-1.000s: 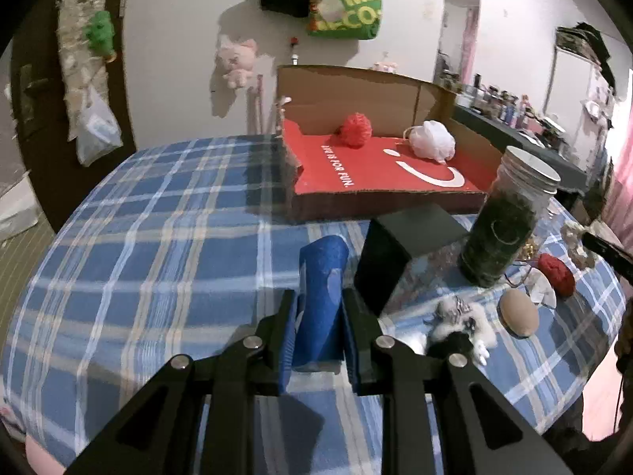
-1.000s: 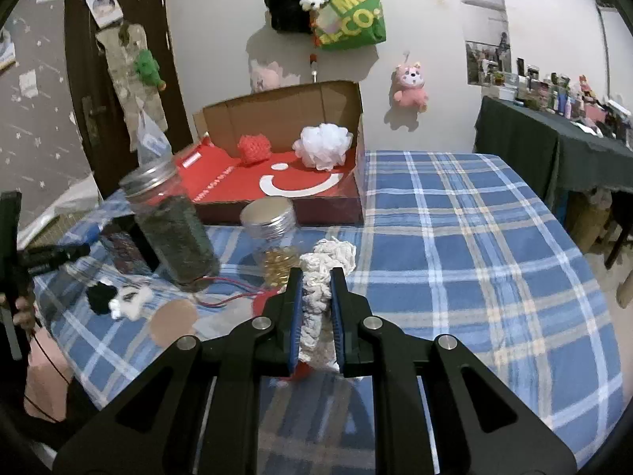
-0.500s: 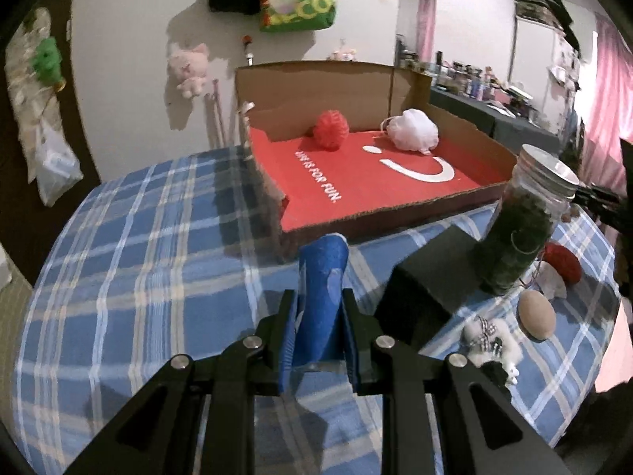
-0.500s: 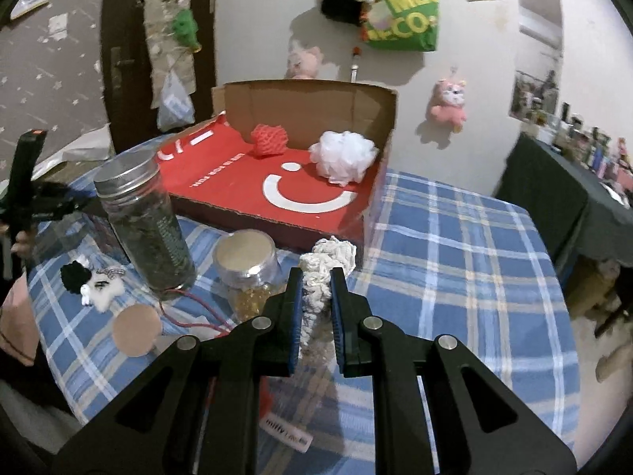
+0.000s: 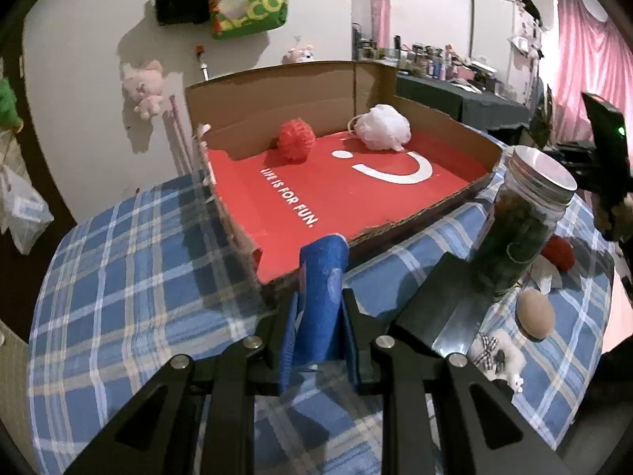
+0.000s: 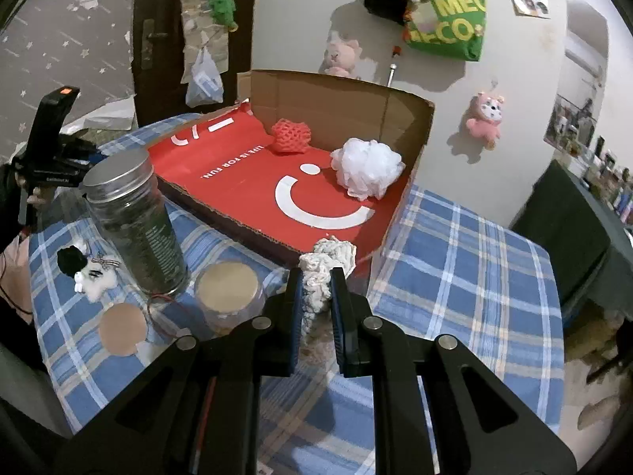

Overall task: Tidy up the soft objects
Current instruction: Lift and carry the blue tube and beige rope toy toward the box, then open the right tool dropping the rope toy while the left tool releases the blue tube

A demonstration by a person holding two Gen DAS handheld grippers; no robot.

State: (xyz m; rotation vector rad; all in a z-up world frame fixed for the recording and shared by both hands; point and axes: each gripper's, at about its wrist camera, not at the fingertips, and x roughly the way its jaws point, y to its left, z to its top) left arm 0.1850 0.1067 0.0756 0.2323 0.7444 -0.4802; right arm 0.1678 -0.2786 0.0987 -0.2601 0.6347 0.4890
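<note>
The tablecloth (image 5: pixel 118 277) is blue plaid with white and tan stripes; the cardboard box (image 5: pixel 285 91) has brown walls and a red floor with white lettering, holding 1 red mesh puff (image 5: pixel 296 140) and 1 white mesh puff (image 6: pixel 366 172); a blue cloth roll (image 5: pixel 322 293), a cream crocheted piece (image 6: pixel 322 273)

White lettering reading "LIFE IS FOR FUN." runs across the red inner floor of the open cardboard box (image 5: pixel 340 194) lying just beyond the jaws, beside a white smile-shaped mark. Farther beyond the jaws, on the wall, a green bag (image 6: pixel 447 19) carries yellow letters, partly hidden, of which "MEC" and "CO:" can be read.
</note>
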